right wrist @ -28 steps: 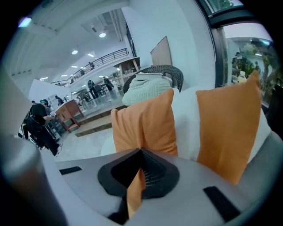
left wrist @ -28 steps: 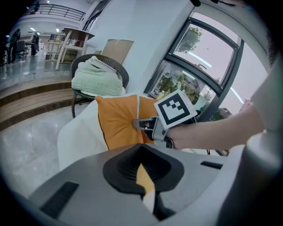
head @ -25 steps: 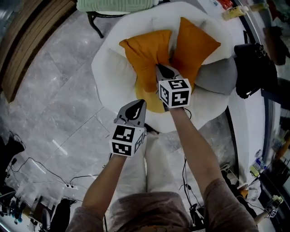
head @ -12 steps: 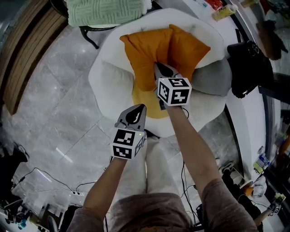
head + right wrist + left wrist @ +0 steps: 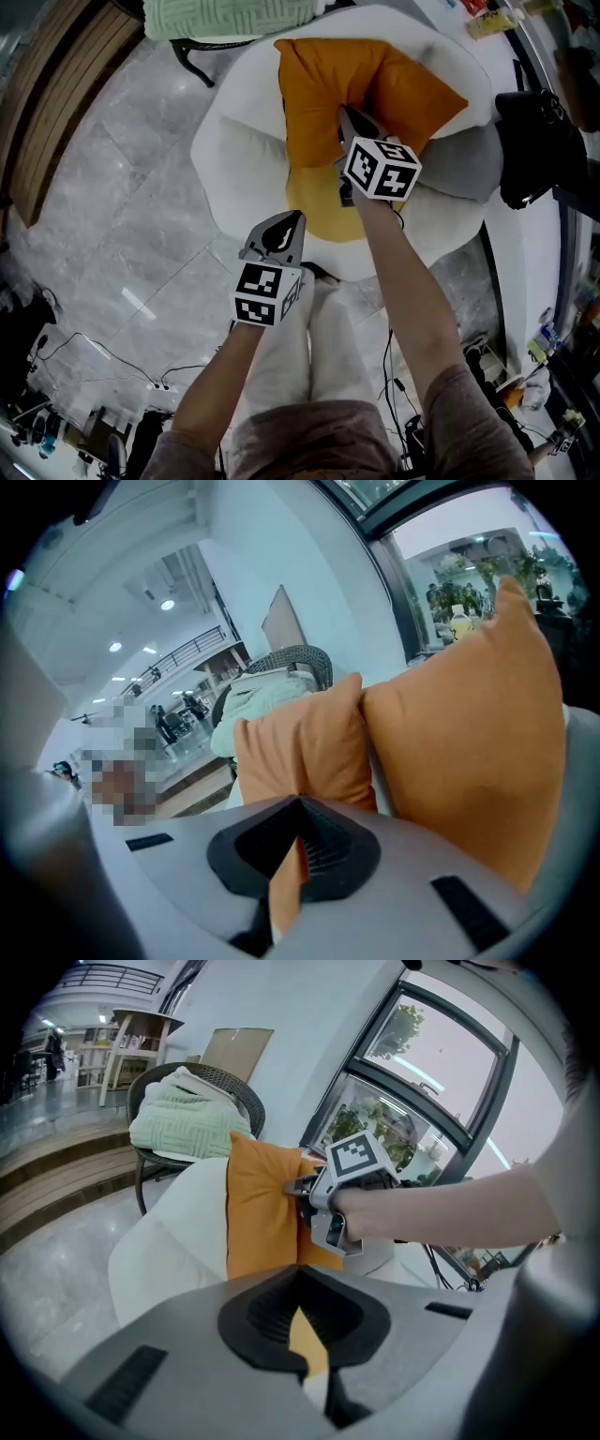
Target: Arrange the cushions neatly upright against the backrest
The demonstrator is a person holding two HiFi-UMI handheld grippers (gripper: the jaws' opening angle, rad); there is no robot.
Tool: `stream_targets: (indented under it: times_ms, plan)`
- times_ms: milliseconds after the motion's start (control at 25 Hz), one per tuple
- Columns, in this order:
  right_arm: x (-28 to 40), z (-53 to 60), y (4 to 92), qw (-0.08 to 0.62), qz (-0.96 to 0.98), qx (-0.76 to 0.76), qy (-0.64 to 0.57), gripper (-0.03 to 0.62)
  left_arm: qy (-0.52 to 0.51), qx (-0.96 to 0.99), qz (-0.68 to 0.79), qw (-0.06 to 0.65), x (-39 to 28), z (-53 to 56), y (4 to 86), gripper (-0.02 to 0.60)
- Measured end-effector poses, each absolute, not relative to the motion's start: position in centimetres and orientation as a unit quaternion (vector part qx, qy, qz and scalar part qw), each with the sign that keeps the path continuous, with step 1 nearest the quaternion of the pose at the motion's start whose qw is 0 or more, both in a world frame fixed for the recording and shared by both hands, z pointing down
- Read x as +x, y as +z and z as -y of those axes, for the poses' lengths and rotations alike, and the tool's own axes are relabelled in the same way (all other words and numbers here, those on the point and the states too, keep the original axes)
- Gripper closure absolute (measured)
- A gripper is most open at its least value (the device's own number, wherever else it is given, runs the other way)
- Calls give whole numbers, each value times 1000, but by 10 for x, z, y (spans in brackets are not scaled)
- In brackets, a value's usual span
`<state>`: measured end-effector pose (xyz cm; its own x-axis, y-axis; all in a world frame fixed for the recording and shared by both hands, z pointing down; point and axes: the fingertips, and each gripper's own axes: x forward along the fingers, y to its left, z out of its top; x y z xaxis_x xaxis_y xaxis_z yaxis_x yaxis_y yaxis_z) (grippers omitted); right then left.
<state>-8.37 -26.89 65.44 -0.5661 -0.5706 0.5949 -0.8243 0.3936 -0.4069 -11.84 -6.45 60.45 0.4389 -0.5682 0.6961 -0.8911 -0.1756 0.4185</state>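
Two orange cushions of smooth woven cloth, plump and squarish with pinched corners, stand side by side against the backrest of a round white armchair [image 5: 234,159], which is soft, puffy upholstery all round. The left cushion [image 5: 323,89] stands upright; the right cushion [image 5: 422,89] leans just beside it, their inner edges touching. The right gripper [image 5: 347,117] sits low at the seam between them, its jaws closed on a thin fold of orange cloth at the left cushion's foot. Below lies a round yellow seat pad [image 5: 314,202], and a grey cushion [image 5: 455,169] slumps at the armchair's right side. The left gripper [image 5: 294,219] hangs near the armchair's front rim, over the veined marble floor [image 5: 122,187] — jaws drawn to a thin slit, nothing in them. A green knitted throw [image 5: 220,14] lies on a wicker chair [image 5: 234,1087] behind.
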Motion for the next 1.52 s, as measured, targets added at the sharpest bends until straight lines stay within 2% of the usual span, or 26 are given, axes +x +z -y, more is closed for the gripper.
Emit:
stream_targets:
  times_ms: [640,880,1520]
  plan:
    - [-61,266,678,240,821,425,295,569,197,741,484,422,-104,65,617,577]
    - [-59,261,674,242,827,417,289,522,197,745,480,419,-97,61,614,577]
    - [-35,217,612,244,837,402,280,519,185,761,475,401,-77,55,567,577]
